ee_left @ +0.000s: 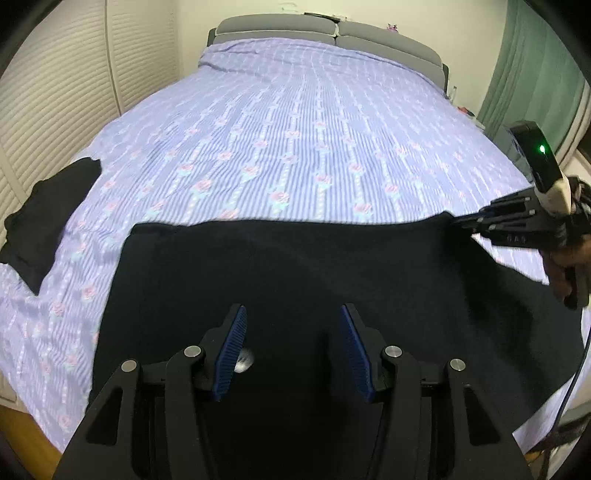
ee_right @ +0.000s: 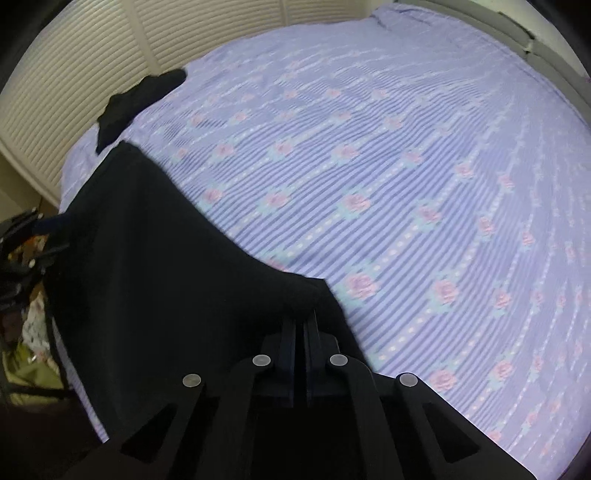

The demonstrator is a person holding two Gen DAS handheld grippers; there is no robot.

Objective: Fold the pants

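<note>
Black pants (ee_left: 303,280) lie spread across the near part of a bed with a purple flowered sheet (ee_left: 295,140). My left gripper (ee_left: 292,310) hovers over the middle of the pants. It is open, its blue pads (ee_left: 231,354) apart, with only flat black cloth showing below. My right gripper (ee_left: 458,220), held by a hand, meets the pants' far right corner. In the right wrist view the right gripper (ee_right: 304,314) is shut, pinching a raised corner of the pants (ee_right: 166,266).
A second black garment (ee_left: 48,218) lies folded at the bed's left edge, also seen as a dark heap (ee_right: 140,99). Louvred white doors (ee_left: 55,92) stand to the left. A grey headboard (ee_left: 332,33) lies beyond, with a green curtain (ee_left: 532,62) to the right.
</note>
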